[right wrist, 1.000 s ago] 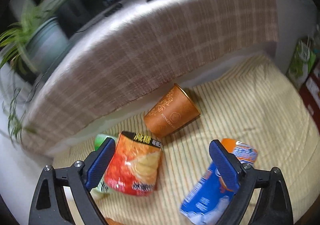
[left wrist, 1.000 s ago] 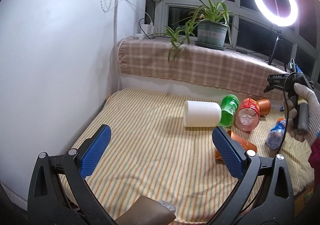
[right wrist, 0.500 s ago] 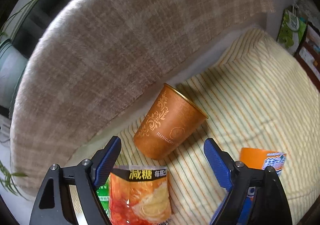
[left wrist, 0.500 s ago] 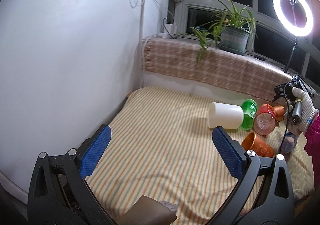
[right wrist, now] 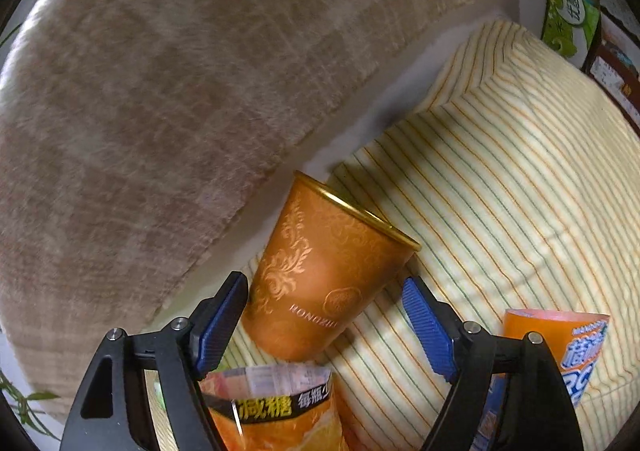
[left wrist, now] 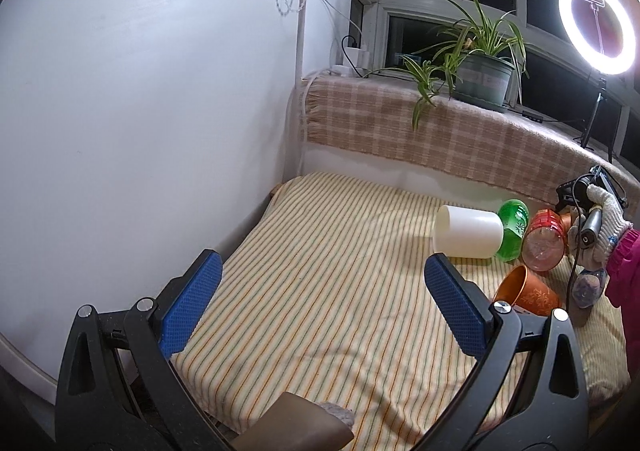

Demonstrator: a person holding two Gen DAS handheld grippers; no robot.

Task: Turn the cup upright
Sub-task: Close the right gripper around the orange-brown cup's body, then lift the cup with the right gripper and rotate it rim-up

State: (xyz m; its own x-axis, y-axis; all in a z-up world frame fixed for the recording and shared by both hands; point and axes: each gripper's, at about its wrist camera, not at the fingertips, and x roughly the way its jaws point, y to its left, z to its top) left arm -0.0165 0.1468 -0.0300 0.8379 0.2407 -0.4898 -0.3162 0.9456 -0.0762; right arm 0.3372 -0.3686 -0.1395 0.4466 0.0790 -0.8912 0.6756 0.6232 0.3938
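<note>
Right claw [right wrist: 326, 325], spread apart, flanks the orange cup [right wrist: 324, 275] lying tilted, rim pointing away up-right.

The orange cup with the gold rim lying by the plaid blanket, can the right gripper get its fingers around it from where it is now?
Probably yes. The right gripper is open with the orange cup lying between its fingers; nothing sits between pads and cup, though the orange bottle crowds its base.

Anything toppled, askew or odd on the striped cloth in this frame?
Yes. Everything lies on its side: the white cup, green bottle, red bottle and two orange cups. The open right gripper brackets one orange cup.
</note>
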